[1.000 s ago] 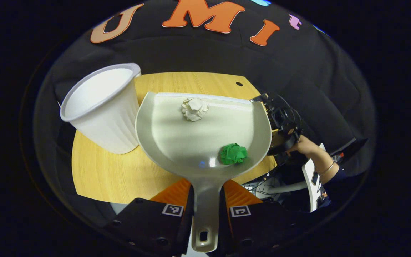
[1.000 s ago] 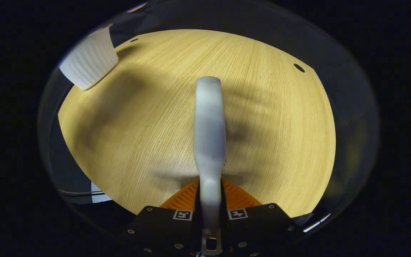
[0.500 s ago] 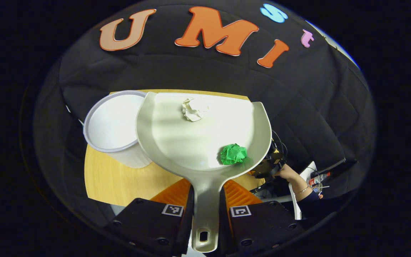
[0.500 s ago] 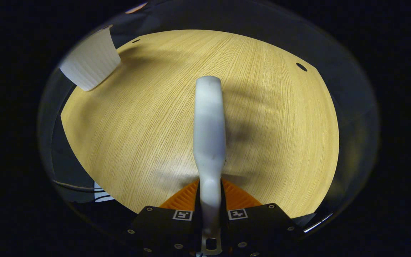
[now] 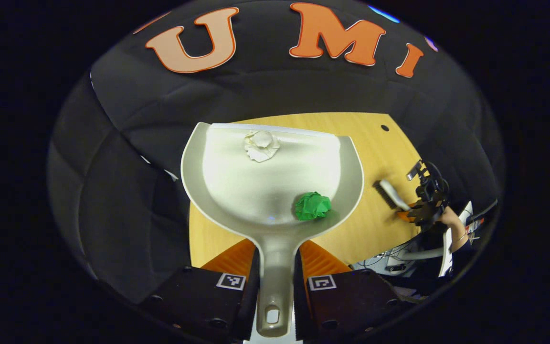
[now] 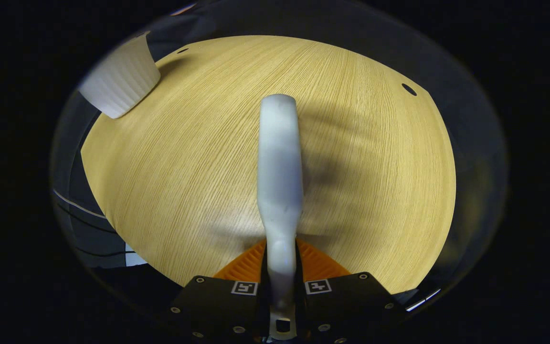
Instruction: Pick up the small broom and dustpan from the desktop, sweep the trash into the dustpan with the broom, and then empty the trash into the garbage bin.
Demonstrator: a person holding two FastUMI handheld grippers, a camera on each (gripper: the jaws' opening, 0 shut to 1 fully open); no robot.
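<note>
Both tools gripped above the light wooden worktop (image 6: 361, 157)

The left hand-held gripper (image 5: 275, 282) clamps the grey plastic dustpan (image 5: 237, 191), with crumpled white paper (image 5: 260, 145) at 12 o'clock and a green wad (image 5: 312, 206) at 4; the right hand-held gripper (image 6: 282, 282) clamps the white broom (image 6: 279, 162), with a ribbed white bin (image 6: 120, 83) at 10.

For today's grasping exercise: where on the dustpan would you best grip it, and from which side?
Grip the dustpan by its narrow handle, coming from the handle end opposite the open lip. The left gripper does so, keeping the pan level and both paper balls inside.
</note>
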